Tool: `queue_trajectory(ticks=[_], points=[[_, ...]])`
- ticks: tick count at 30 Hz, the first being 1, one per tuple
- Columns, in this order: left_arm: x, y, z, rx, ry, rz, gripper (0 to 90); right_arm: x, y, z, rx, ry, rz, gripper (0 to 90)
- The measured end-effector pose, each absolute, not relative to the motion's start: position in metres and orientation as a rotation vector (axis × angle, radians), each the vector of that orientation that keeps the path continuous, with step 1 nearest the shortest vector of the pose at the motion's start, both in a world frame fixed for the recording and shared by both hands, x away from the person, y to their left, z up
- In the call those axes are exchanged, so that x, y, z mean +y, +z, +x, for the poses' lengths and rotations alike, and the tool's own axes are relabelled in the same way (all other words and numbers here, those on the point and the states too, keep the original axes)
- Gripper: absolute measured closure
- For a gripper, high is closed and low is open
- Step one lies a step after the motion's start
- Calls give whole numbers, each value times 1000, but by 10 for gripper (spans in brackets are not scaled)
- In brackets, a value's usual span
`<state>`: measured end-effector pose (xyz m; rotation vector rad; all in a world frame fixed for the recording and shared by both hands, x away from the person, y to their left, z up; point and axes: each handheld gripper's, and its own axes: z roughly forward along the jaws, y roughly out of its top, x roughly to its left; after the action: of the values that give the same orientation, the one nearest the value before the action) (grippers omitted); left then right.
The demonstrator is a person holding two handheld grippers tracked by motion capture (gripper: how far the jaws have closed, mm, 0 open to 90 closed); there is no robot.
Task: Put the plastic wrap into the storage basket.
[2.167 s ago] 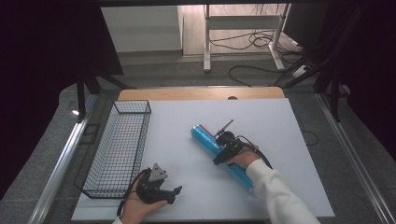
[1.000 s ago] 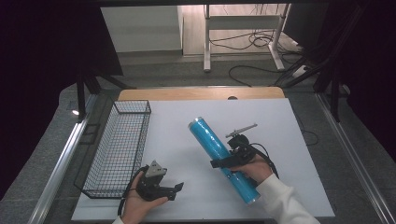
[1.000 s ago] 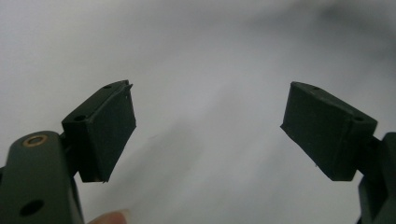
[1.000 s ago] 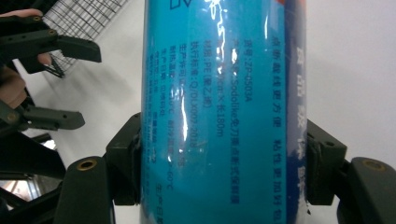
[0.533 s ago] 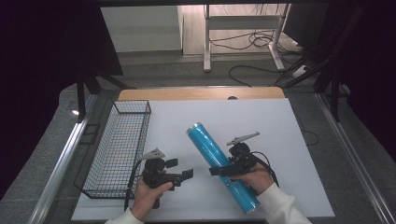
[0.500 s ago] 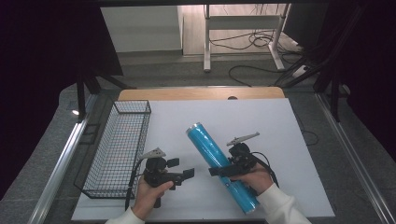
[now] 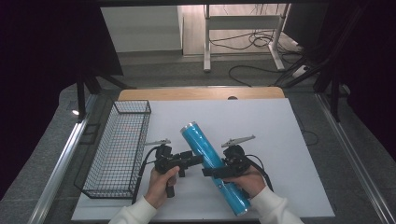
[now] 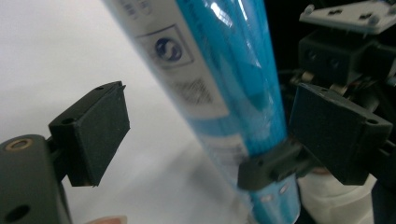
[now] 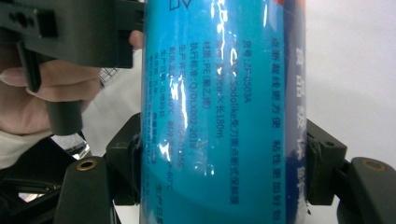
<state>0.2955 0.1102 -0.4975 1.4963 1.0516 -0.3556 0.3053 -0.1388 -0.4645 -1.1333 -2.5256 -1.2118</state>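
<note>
A long blue roll [image 7: 205,149] in a shiny printed wrapper lies slanted across the white sheet, its far end pointing up and left. My right gripper [image 7: 215,171] is shut on its lower half; in the right gripper view both pads press the roll [image 9: 219,116] from the sides. My left gripper [image 7: 196,160] comes in from the left at the roll's middle. In the left gripper view the roll [image 8: 219,70] stands between its jaws, with a clear gap at the left pad [image 8: 93,133]. Those jaws have just been closing and are still open.
A black wire basket [image 7: 132,101] stands along the left edge of the white sheet [image 7: 289,140]. The wooden table edge [image 7: 201,93] runs behind it. Cables trail from both grippers toward the person's white sleeves.
My left hand has moved right, from the sheet's front left up to the roll. The right hand has shifted the roll slightly left and toward the front.
</note>
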Motion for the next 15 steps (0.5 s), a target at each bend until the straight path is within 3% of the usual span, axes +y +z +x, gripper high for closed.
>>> queue_trajectory(ticks=[7,15], points=[[106,-500,300,1034,-402,1489,131,-123,-467,303,-2521,-1240,-1102,313],[113,-502,302,1019,-453,1466,240,-109,-467,301,-2532,-1264,-1074,313]])
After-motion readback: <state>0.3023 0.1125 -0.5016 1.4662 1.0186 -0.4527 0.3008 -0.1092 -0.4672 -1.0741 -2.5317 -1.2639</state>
